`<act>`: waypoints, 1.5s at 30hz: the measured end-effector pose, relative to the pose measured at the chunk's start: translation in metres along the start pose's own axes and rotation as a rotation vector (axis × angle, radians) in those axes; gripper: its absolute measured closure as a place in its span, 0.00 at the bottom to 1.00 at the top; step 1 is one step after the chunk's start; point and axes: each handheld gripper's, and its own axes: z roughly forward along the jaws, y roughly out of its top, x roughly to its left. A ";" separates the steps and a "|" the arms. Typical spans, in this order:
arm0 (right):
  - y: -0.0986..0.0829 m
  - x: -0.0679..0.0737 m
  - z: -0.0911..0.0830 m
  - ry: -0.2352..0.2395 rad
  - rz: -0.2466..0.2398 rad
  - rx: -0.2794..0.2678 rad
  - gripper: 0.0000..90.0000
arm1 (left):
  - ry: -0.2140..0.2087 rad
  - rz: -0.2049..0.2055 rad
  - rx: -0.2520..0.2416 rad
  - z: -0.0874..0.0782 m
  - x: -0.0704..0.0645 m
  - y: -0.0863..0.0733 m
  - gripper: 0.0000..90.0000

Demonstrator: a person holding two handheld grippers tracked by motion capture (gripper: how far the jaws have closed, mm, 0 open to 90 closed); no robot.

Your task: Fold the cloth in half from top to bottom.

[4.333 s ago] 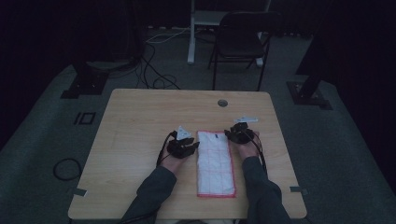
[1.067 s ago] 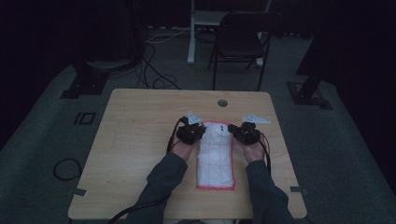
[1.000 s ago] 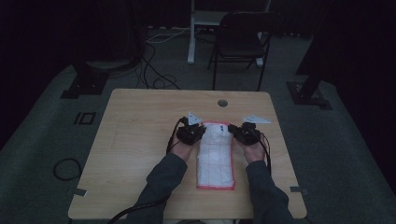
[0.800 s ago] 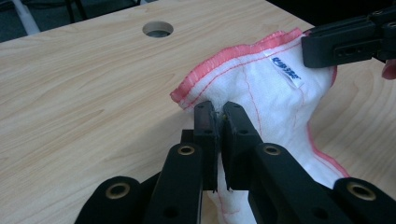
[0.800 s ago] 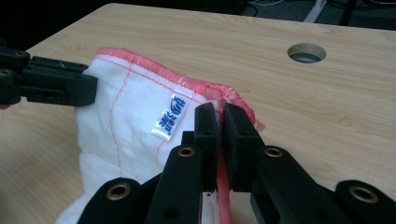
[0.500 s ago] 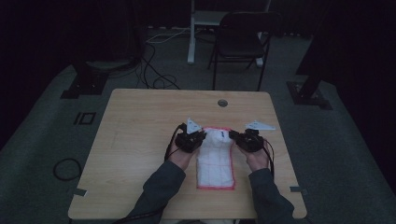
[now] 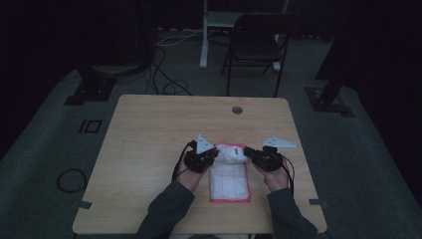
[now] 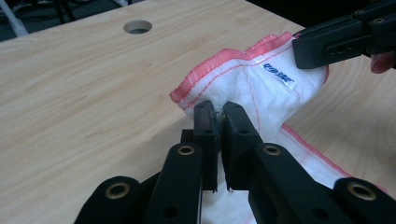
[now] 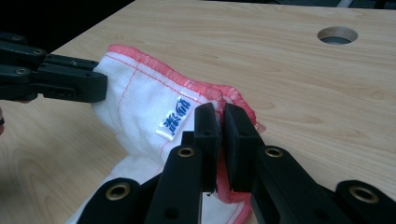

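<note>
- A white cloth (image 7: 229, 174) with a pink-red hem is seen lying on the wooden table (image 7: 149, 129), on the person's side of it and a little right of centre, between the two hands.
- The cloth's far left corner is pinched by the left gripper (image 8: 217, 116); its jaws are closed on the fabric with no gap visible beyond the thickness of the cloth.
- The far right corner is held in the same way by the right gripper (image 9: 218, 121) — jaws pressed together on the hemmed edge, just beside a small white label (image 9: 173, 120) with blue print.
- The far edge is judged to be lifted off the table and bunched between the two grippers, while the near part is left flat on the wood.
- The work is judged to be a fold, and an early one: the corners are gripped and raised, but the far edge is not yet laid onto the near half, and release and smoothing are left to do.
- The cloth's long axis is seen to run from the person toward the far side of the table — the raised short edge points away, toward the cable hole (image 7: 237, 109).
</note>
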 end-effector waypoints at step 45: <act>-0.072 0.028 -0.019 0.025 -0.018 0.104 0.94 | -0.078 -0.025 0.072 -0.015 -0.023 -0.069 0.88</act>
